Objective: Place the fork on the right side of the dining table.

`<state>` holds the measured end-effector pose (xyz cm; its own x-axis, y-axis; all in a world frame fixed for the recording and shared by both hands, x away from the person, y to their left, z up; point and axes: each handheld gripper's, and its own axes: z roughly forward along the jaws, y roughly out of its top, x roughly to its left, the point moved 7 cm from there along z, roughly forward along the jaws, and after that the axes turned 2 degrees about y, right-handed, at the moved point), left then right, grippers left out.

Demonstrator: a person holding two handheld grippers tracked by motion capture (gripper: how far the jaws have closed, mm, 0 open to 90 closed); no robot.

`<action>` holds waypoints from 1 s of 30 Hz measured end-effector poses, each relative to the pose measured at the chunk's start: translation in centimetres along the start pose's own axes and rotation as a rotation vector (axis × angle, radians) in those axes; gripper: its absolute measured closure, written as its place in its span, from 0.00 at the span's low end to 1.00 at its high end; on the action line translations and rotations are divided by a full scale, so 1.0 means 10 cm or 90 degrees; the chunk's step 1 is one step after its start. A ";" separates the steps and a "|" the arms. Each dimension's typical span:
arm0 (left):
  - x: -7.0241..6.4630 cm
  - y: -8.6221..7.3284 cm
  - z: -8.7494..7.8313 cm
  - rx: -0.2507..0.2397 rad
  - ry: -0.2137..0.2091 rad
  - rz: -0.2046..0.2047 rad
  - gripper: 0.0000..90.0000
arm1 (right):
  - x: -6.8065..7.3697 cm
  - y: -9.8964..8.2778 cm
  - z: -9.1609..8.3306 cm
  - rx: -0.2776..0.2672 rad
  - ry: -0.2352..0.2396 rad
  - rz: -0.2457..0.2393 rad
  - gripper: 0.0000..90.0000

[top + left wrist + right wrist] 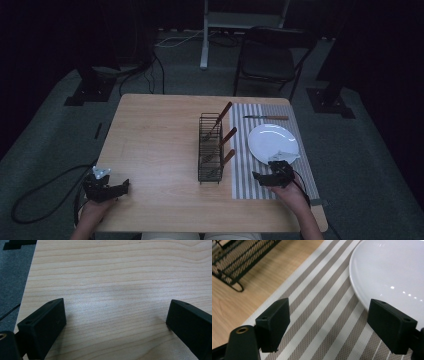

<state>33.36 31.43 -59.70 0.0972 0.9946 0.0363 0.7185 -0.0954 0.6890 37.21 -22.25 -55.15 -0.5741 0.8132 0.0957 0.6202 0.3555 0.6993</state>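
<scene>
Looking down from the high view, we see the right gripper [265,178] on the striped mat [250,150], the white plate [272,141] just beyond it; the left gripper [111,189] sits near the table's left corner. In the left gripper view, its jaws gape wide over bare table [112,277]. In the right gripper view, we find the jaws wide and empty, the plate [392,272] at the right jaw.

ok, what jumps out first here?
The white plate on the striped mat, right side of the table, with the right tongs open just beside it. Mid-table, a black wire rack holds wooden-handled cutlery; a knife lies beyond the plate.
</scene>
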 end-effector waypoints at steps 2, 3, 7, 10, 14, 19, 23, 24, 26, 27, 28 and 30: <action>0.00 0.00 0.00 0.000 0.000 0.000 0.03 | -0.02 0.09 0.00 -0.007 0.004 -0.003 0.20; 0.00 0.00 0.00 0.000 0.000 0.000 0.03 | -0.02 0.09 0.00 -0.007 0.004 -0.003 0.20; 0.00 0.00 0.00 0.000 0.000 0.000 0.03 | -0.03 0.21 0.01 -0.014 0.009 -0.007 0.20; 0.00 0.00 0.00 0.000 0.000 0.000 0.03 | -0.03 0.29 0.03 -0.017 0.012 -0.013 0.23; 0.00 0.00 0.00 0.000 0.000 0.000 0.03 | -0.03 0.39 0.06 -0.021 0.019 -0.022 0.23; 0.00 0.00 0.00 0.000 0.000 0.000 0.03 | -0.03 0.55 0.08 -0.023 0.020 -0.037 0.23; 0.00 0.00 0.00 0.000 0.000 0.000 0.03 | -0.04 0.66 0.09 -0.031 0.019 -0.044 0.23; 0.00 0.00 0.00 0.000 0.000 0.000 0.03 | -0.04 0.70 0.09 -0.033 0.019 -0.045 0.23; 0.00 0.00 0.00 0.000 0.000 0.000 0.03 | -0.06 0.79 0.10 -0.038 0.015 -0.050 0.24; 0.00 0.00 0.00 0.000 0.000 0.000 0.03 | -0.06 0.79 0.10 -0.038 0.015 -0.050 0.24; 0.00 0.00 0.00 0.000 0.000 0.000 0.03 | -0.06 0.79 0.10 -0.038 0.015 -0.050 0.24; 0.00 0.00 0.00 0.000 0.000 0.000 0.03 | -0.09 0.90 0.12 -0.040 0.012 -0.054 0.24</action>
<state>33.36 31.43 -59.70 0.0974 0.9946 0.0363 0.7186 -0.0955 0.6888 43.93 -19.21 -49.82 -0.6336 0.7722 0.0476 0.5343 0.3922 0.7488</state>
